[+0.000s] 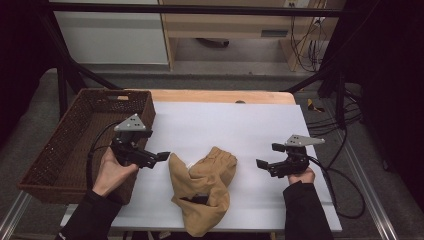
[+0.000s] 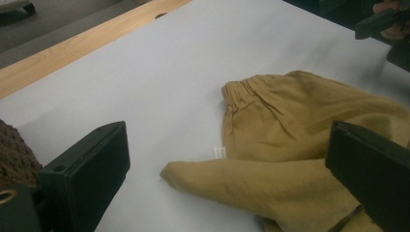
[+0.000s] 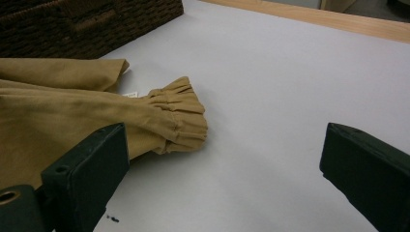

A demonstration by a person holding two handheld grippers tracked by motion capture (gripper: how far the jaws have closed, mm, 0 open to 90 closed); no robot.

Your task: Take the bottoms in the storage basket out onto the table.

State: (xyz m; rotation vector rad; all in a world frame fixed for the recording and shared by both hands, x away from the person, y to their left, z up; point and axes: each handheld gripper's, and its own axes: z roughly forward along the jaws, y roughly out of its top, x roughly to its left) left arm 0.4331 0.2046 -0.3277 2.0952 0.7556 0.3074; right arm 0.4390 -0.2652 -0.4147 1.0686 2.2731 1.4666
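A mustard-tan garment (image 1: pixel 202 187) lies crumpled on the white sheet (image 1: pixel 225 125), near the front edge of the table. My left gripper (image 1: pixel 159 158) is open just left of the garment's pointed upper corner. In the left gripper view that corner of the garment (image 2: pixel 290 145) reaches between the wide-apart jaws of the left gripper (image 2: pixel 227 174), with an elastic hem and a small white label (image 2: pixel 219 152) beyond it. My right gripper (image 1: pixel 269 155) is open a short way right of the garment. In the right gripper view the gathered end of the garment (image 3: pixel 72 111) lies left of centre, ahead of the right gripper (image 3: pixel 222 179), whose jaws hold nothing.
A dark brown wicker basket (image 1: pixel 75 140) stands at the table's left side, close behind my left gripper, with the basket's wall (image 3: pixel 96 19) at the top left of the right gripper view. A wooden table edge (image 1: pixel 220 96) runs along the back. Cables (image 1: pixel 345 175) trail off right.
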